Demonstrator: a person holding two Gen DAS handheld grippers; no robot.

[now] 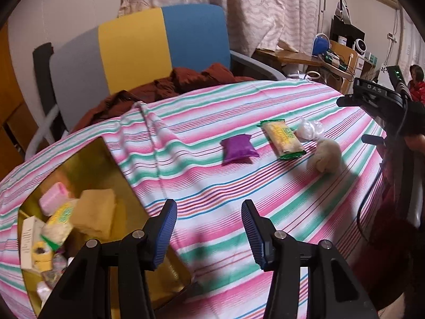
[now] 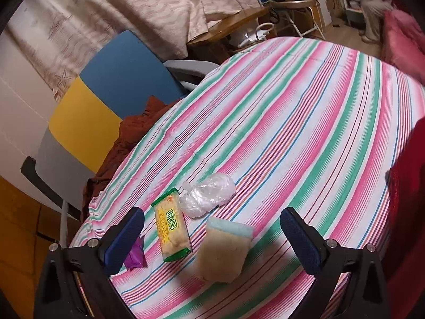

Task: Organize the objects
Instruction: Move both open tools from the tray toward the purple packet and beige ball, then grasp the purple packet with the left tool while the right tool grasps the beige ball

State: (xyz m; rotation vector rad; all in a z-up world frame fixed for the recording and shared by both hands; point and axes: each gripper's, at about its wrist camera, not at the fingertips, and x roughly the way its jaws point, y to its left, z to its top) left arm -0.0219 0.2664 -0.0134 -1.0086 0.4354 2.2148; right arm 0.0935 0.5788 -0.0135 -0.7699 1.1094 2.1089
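Note:
On the striped tablecloth [image 1: 212,186] lie a purple packet [image 1: 237,148], a green-edged cracker pack [image 1: 283,139], a crumpled clear plastic bag [image 1: 309,129] and a beige sponge [image 1: 325,156]. My left gripper [image 1: 208,235] stands open above the cloth, beside a gold box [image 1: 117,170] that holds several snacks and a sponge. In the right wrist view my right gripper [image 2: 212,239] is open just above the beige sponge [image 2: 223,250], with the cracker pack [image 2: 172,231] and plastic bag [image 2: 207,194] ahead and the purple packet [image 2: 136,255] partly hidden behind its left finger.
A chair [image 1: 148,50] with grey, yellow and blue panels stands behind the table, a rust-brown cloth [image 1: 172,85] heaped on its seat. Curtains [image 1: 260,8] and a cluttered wooden desk [image 1: 305,58] fill the back. A person in red [image 1: 417,82] sits far right.

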